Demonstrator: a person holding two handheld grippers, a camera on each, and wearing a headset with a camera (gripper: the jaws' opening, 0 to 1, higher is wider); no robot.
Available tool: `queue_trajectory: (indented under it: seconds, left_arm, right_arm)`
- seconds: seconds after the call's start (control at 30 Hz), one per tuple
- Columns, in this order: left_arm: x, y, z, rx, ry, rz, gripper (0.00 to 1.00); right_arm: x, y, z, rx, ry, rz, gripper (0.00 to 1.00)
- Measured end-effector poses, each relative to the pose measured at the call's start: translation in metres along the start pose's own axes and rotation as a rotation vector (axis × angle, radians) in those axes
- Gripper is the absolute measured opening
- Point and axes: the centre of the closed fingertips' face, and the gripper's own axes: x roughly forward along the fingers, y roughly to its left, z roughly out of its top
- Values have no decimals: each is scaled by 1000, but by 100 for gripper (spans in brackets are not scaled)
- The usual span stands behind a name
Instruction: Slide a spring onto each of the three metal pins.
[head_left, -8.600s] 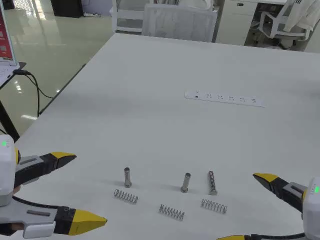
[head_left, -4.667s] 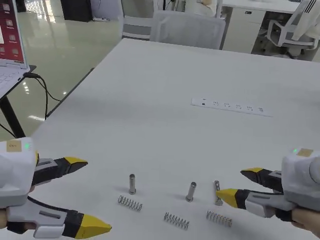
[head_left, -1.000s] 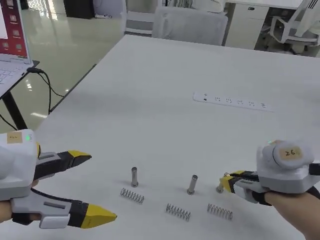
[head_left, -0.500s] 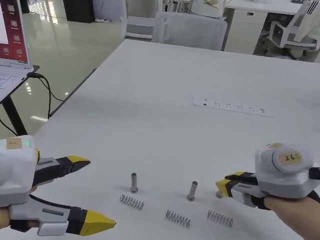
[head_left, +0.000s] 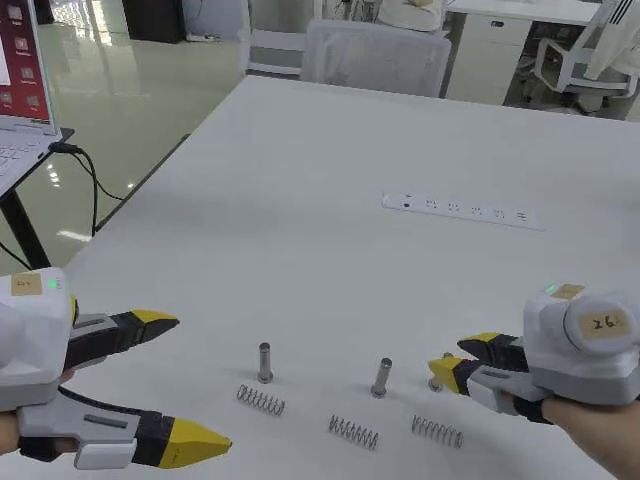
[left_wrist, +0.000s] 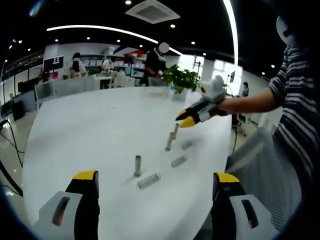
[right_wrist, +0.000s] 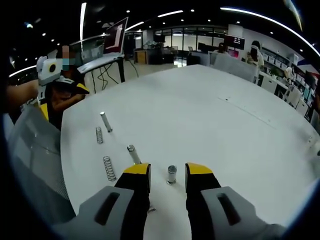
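White table (head_left: 330, 150) surface is seen, bare but for a power strip (head_left: 462, 212) toward 1 o'clock and the work near the front edge. Three metal pins are stood upright in a row: the left pin (head_left: 264, 361), the middle pin (head_left: 381, 377) and the right pin (right_wrist: 171, 175). One spring is laid flat just at 6 o'clock of each: the left spring (head_left: 260, 400), the middle spring (head_left: 353, 432) and the right spring (head_left: 436, 432). None is threaded on yet.

The right gripper (right_wrist: 168, 172) is set in from 3 o'clock, jaws parted narrowly with the right pin between the yellow tips. A gap is seen on both sides, so nothing is gripped. The left gripper (head_left: 190, 380) is held spread wide at 9 o'clock of the row, well apart from the left pin, with nothing in it.

The pins are judged stiff, smooth and easily toppled, so a hold low on the shaft is advised, with the top left free. The springs are judged light, soft and apt to roll or squirt out if pinched hard. Each is best taken gently across its coils near one end, so that the open far end can be led over a pin.
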Motion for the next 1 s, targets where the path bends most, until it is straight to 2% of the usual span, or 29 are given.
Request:
queue_trajectory:
  seconds: [0.37, 0.73, 0.83, 1.0]
  left_arm:
    - [2, -2, -1, -4, 6, -9, 91]
    - [1, -3, -2, -7, 7, -11, 90]
    - [0, -3, -1, -3, 8, -12, 90]
    - [0, -1, -1, -2, 5, -8, 90]
  right_arm:
    - [-15, 8, -5, -106, -8, 15, 28]
    - [-21, 17, -17, -223, 30, 32, 29]
    - [-21, 21, -19, -264, 39, 47, 30]
    - [-22, 28, -28, -395, 86, 77, 29]
